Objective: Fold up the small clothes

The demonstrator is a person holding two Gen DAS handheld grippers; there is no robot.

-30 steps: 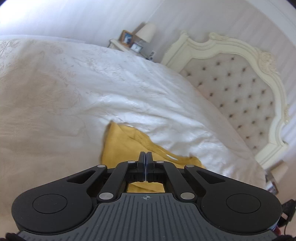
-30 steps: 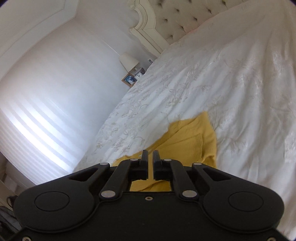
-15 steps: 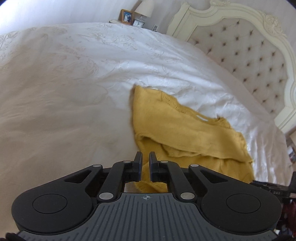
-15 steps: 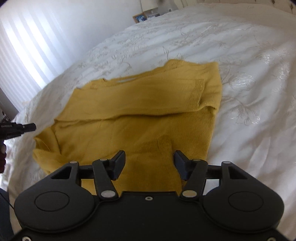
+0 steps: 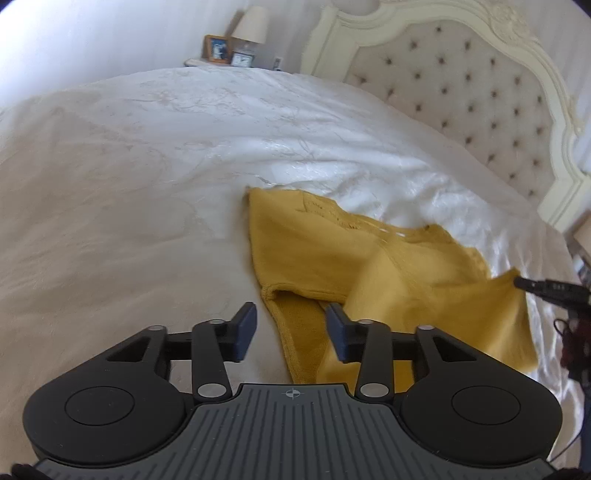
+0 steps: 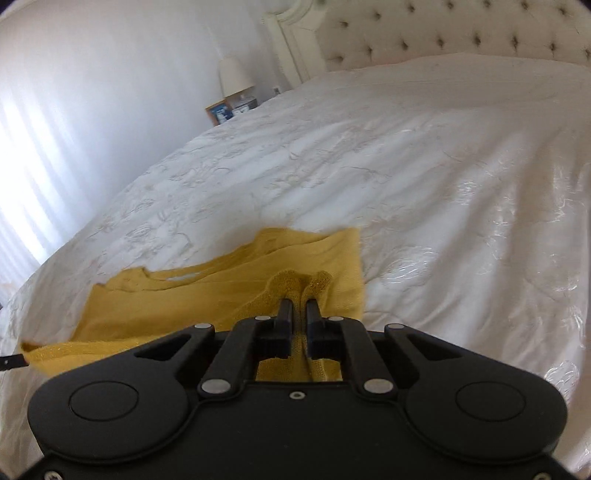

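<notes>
I see the left gripper (image 5: 290, 332) low over the bed (image 5: 129, 177), jaws spread wide and holding nothing, its fingers straddling the near left edge of the sweater (image 5: 325, 254). The right gripper (image 6: 299, 317) is pinched on a bunched fold of that sweater (image 6: 207, 291), knit poking up between and past the fingertips. The sweater lies partly folded on the white cover, near me, one flap lifted. Left view alone shows the right gripper's fingertip (image 5: 528, 283) at the raised corner on the far right, plus the sweater's open hem. Right view alone shows the clamp itself and a sliver of the left gripper's tip (image 6: 13, 361) at the frame edge. Both views show the headboard (image 5: 480, 96), lamp (image 5: 251, 26) and photo frame (image 5: 217, 48).
</notes>
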